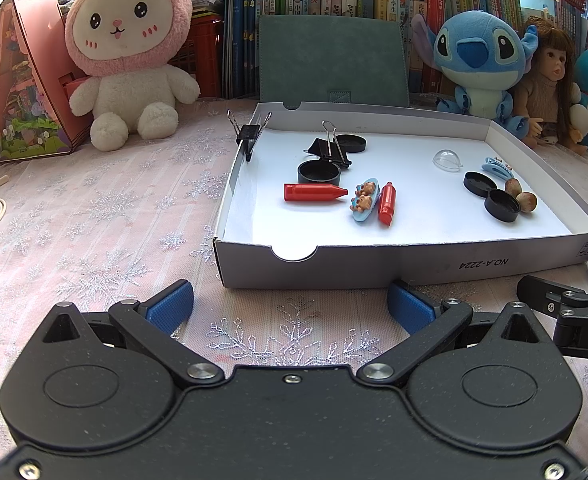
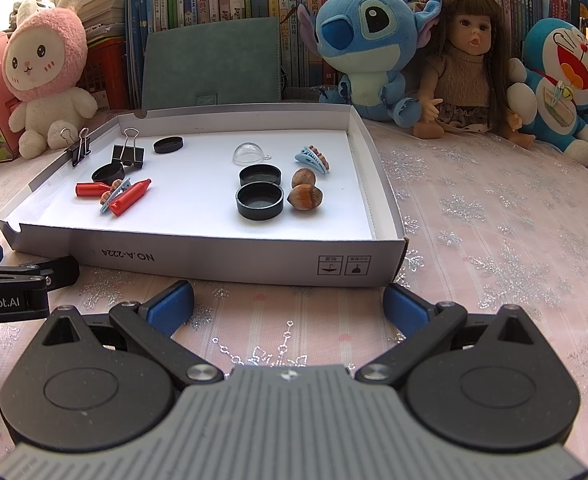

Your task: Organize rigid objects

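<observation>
A shallow white box [image 1: 414,268] [image 2: 214,260] lies on the table and holds small items: two red crayon-like pieces [image 1: 314,192] [image 2: 130,199], blue bear hair clips [image 1: 365,200] [image 2: 312,159], several black round lids [image 1: 319,172] [image 2: 260,201], two hazelnuts [image 1: 527,201] [image 2: 305,197], a clear dome [image 1: 447,159] [image 2: 250,153] and a black binder clip [image 1: 330,148] [image 2: 128,155]. Another binder clip [image 1: 248,133] [image 2: 79,148] grips the box's left wall. My left gripper [image 1: 290,306] and right gripper [image 2: 288,304] are both open and empty, just in front of the box.
Plush toys, a pink rabbit [image 1: 124,60], a blue Stitch [image 2: 368,40], a doll [image 2: 470,64] and a Doraemon [image 2: 566,80], stand behind the box before a bookshelf. A green folder [image 1: 332,60] leans behind the box. A pink display case [image 1: 26,80] stands far left.
</observation>
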The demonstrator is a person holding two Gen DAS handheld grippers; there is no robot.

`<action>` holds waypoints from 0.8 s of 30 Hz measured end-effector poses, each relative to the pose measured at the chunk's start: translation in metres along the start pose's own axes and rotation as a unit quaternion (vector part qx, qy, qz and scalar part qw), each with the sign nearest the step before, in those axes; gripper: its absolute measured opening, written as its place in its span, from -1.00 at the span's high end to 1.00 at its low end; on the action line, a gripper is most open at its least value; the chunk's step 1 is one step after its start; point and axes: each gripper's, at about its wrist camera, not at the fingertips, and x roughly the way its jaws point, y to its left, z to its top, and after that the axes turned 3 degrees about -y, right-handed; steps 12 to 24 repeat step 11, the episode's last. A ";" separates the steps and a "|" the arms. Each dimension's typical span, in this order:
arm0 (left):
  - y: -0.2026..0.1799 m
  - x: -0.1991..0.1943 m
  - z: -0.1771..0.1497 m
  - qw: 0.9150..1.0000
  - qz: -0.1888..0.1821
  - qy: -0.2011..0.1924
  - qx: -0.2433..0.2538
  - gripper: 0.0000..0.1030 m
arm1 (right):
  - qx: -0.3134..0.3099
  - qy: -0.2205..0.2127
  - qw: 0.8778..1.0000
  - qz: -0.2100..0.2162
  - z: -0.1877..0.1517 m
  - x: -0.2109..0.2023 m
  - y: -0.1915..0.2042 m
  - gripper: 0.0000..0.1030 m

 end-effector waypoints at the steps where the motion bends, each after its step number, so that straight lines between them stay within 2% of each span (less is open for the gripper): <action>1: 0.000 0.000 0.000 1.000 0.000 0.000 0.000 -1.00 | 0.000 0.000 1.000 0.000 0.000 0.000 0.000 -1.00; 24: 0.000 0.000 0.000 1.000 0.000 0.000 0.000 -1.00 | 0.001 0.000 1.000 -0.001 0.000 -0.001 0.000 -1.00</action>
